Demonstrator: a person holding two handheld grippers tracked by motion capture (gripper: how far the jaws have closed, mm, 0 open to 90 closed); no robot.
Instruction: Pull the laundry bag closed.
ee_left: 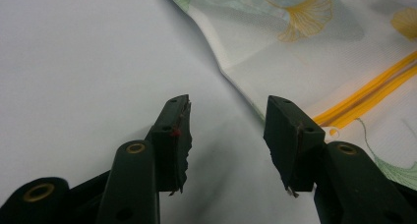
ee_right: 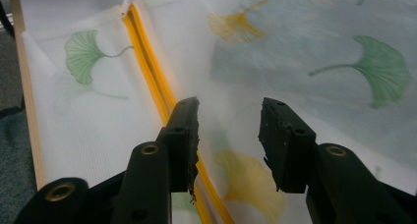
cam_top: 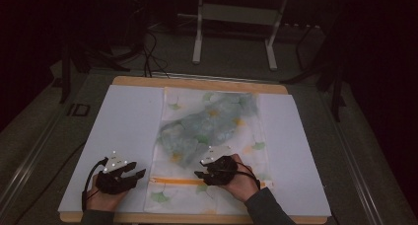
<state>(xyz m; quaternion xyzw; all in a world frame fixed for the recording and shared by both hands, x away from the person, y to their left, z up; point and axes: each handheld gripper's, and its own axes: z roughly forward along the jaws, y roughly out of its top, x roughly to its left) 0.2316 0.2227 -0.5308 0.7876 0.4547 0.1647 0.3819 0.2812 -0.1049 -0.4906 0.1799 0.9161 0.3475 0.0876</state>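
Both tongs gape empty: left tongs at seven o'clock on the worktop, right tongs over the mesh laundry bag's yellow zip.

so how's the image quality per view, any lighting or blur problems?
High view: dim, room behind near black, lit mainly on the white table sheet. Left gripper view: brighter, black jaws cast a soft shadow. Right gripper view: far leaf-printed mesh bag blurs, orange zipper sharper.

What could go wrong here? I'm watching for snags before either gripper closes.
The right gripper, jaws open, hangs over the mesh bag's yellow zipper; closing may pinch thin mesh rather than the zipper. The left gripper, open beside the bag's edge over the white sheet, could nip that sheet instead.
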